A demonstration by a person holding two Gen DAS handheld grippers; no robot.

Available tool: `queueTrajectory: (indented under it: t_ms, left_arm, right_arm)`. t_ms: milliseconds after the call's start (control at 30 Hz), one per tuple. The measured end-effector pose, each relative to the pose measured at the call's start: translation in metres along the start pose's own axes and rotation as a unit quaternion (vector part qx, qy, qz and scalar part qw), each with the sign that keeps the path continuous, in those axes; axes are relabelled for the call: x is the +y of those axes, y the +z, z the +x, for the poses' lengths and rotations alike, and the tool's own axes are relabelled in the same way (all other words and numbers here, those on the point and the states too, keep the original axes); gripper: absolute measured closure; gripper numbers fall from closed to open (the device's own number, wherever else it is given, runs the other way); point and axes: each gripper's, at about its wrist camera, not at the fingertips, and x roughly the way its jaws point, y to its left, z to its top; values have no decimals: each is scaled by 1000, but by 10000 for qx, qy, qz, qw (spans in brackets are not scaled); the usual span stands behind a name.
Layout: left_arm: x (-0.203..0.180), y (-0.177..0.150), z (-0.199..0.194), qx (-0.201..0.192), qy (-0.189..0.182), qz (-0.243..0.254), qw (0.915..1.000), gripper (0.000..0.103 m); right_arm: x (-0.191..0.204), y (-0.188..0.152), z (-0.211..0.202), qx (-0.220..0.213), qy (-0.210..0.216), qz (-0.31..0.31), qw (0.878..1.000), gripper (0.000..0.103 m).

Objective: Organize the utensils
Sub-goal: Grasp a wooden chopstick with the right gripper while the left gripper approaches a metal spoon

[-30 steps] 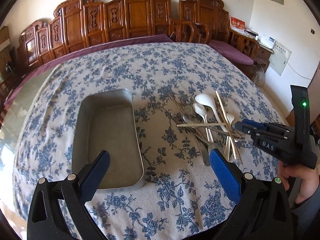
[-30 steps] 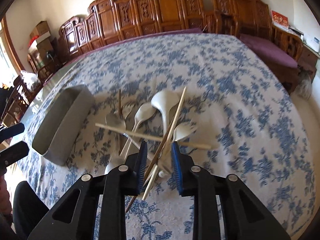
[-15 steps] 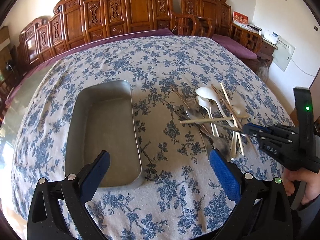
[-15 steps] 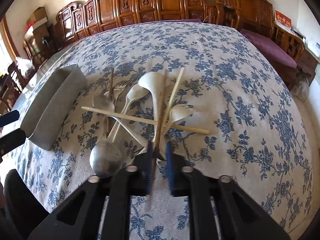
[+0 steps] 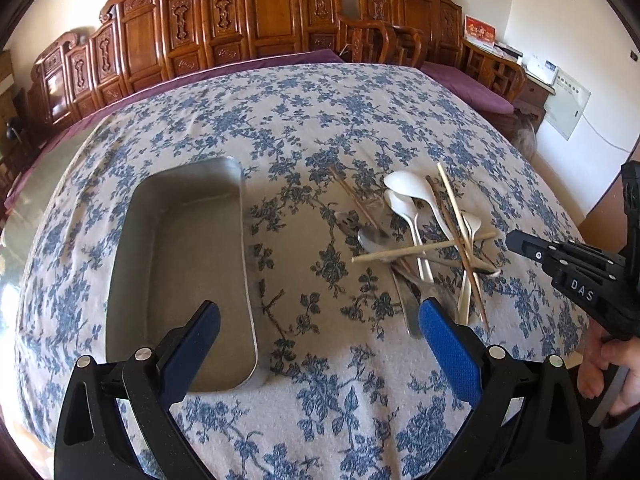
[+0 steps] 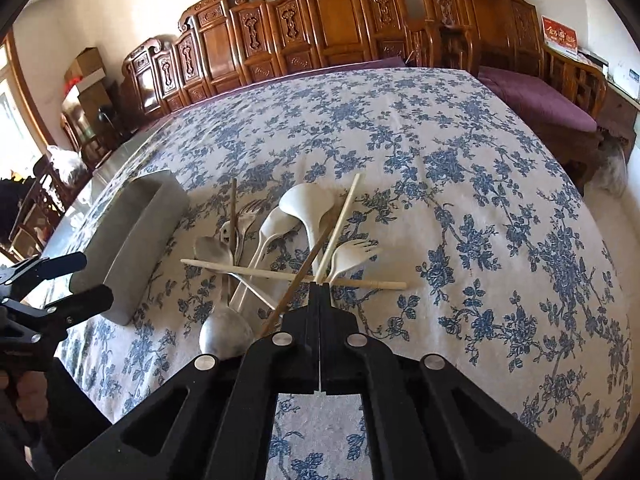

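Note:
A pile of utensils lies on the flowered cloth: white plastic spoons (image 5: pixel 404 186) (image 6: pixel 308 200), a white fork (image 6: pixel 352 254), metal spoons (image 6: pixel 226 336), a metal fork (image 6: pixel 248 210) and several chopsticks (image 6: pixel 240 268). A grey metal tray (image 5: pixel 244 240) (image 6: pixel 136 240) stands left of the pile with nothing in it. My right gripper (image 6: pixel 320 286) (image 5: pixel 508 238) is shut at the pile's near edge, where a pale chopstick (image 6: pixel 340 224) runs up to its tips. I see nothing clamped between the pads. My left gripper (image 5: pixel 320 336) hangs open over the cloth between tray and pile.
The round table's cloth (image 5: pixel 340 120) falls away at the near and right edges. Carved wooden chairs (image 5: pixel 272 12) ring the far side, and a purple-cushioned bench (image 6: pixel 536 100) stands at the right. A hand (image 5: pixel 612 372) holds the right gripper.
The right gripper's jaws went from partly open around the chopsticks to fully shut. In the left view it drew back to the right of the pile. The left gripper dropped slightly, still open.

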Motion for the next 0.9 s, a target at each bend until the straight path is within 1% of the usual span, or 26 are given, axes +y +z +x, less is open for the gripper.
queueTrajectory:
  t_ms: [67,167,200,267,333,400,600,767,900]
  left_arm:
    - [-3,5,2,-29,2,44,10000,7]
    - [-5,11,4,-61,16,56,10000,9]
    - [-5,11,4,-77,22,41,10000,9]
    - [-3,11,4,-85,10,-6,10000,9]
    - [-1,9,3,-87,-1,-44,10000,9]
    - [1,7,3,-77,-25,-80,9999,9]
    - [4,4,1,-92,-90,-153,9998,9]
    - [7,4,-4,-163,-136,-199,9996,9]
    - [8,3,-5,-153,-142,-209,9996,9]
  right_arm:
    - [-1,1,2,-2,11,22,10000,102]
    - [0,3,2,-80,151,55,9998,102]
    - [2,3,2,-101,197,81,9997,99]
    - [5,4,6,-64,255,95,9996,98]
    - [10,4,12,4,276,29,9996,94]
    - [13,6,19,86,218,-7,9997,90]
    - [17,2,41,413,-10,-110,9991,90]
    - [21,1,45,450,5,-162,9989,87]
    - [28,5,48,413,-38,-255,9988,87]
